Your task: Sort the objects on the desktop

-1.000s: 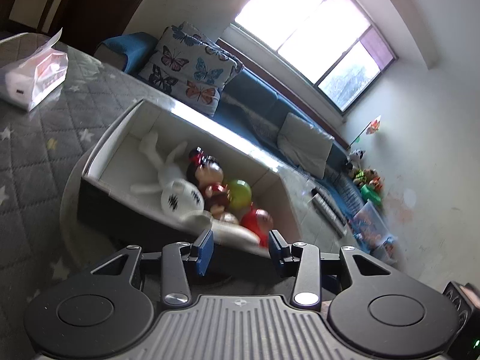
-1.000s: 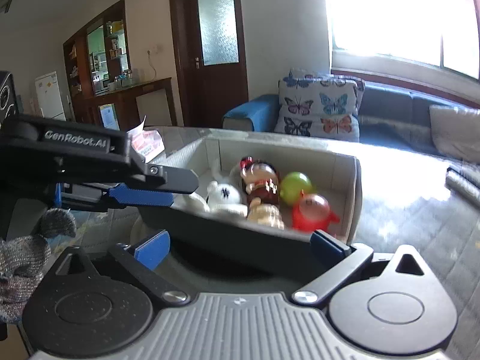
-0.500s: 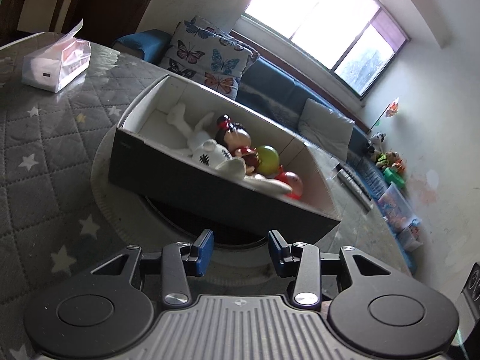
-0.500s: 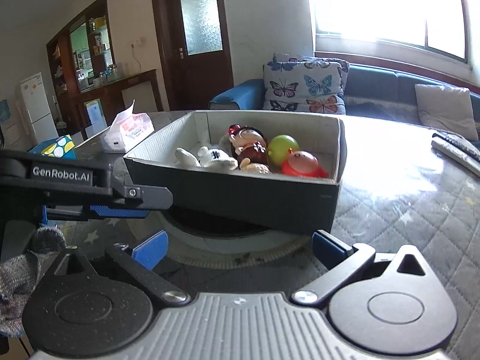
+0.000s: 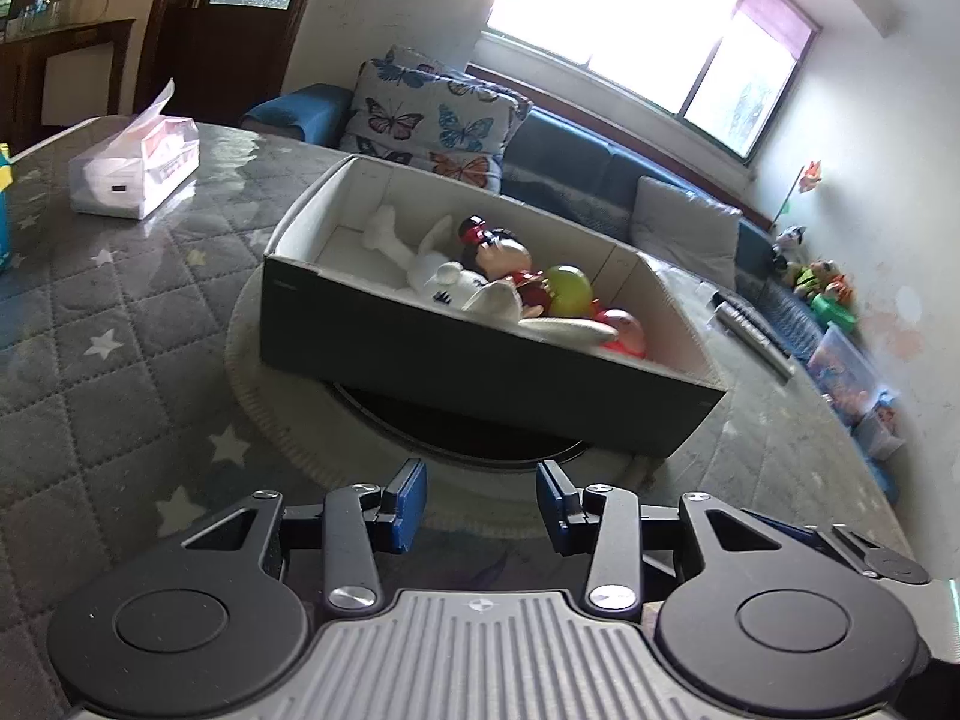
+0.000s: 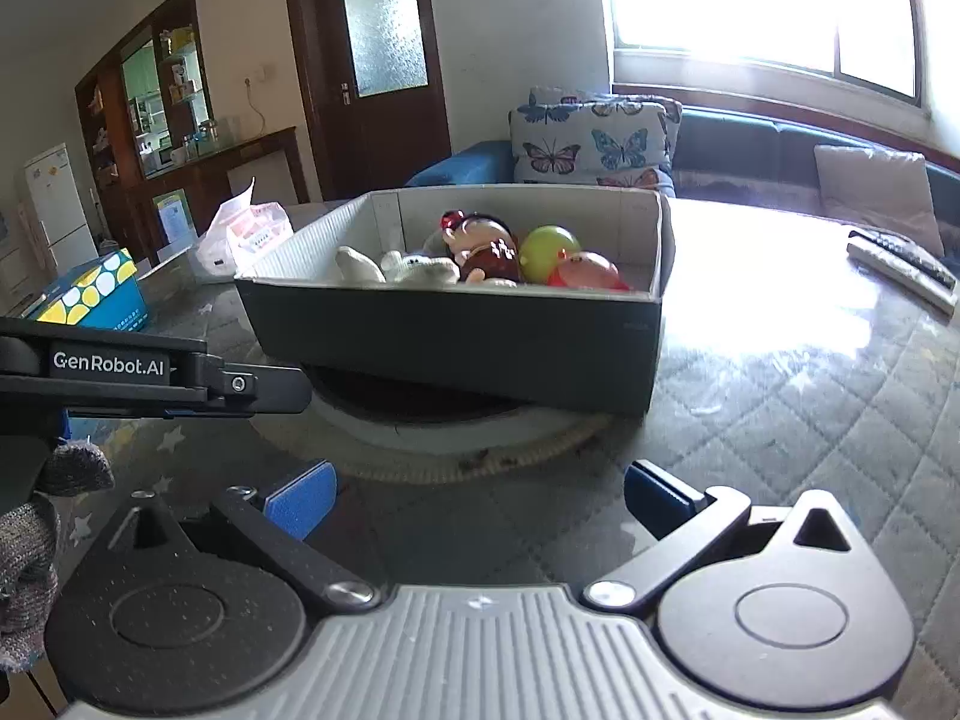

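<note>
- The box (image 5: 480, 360) sits on a round mat on the counter (image 5: 90, 300), holding the toys (image 5: 498, 276) together (apparently already sorted).
- The left tongs (image 5: 480, 498) and right tongs (image 6: 480, 492) hover near it, both parted and empty.

left gripper (image 5: 481, 501): jaws parted, holding nothing, level | right gripper (image 6: 477, 495): jaws spread wide, holding nothing, beside left
</note>
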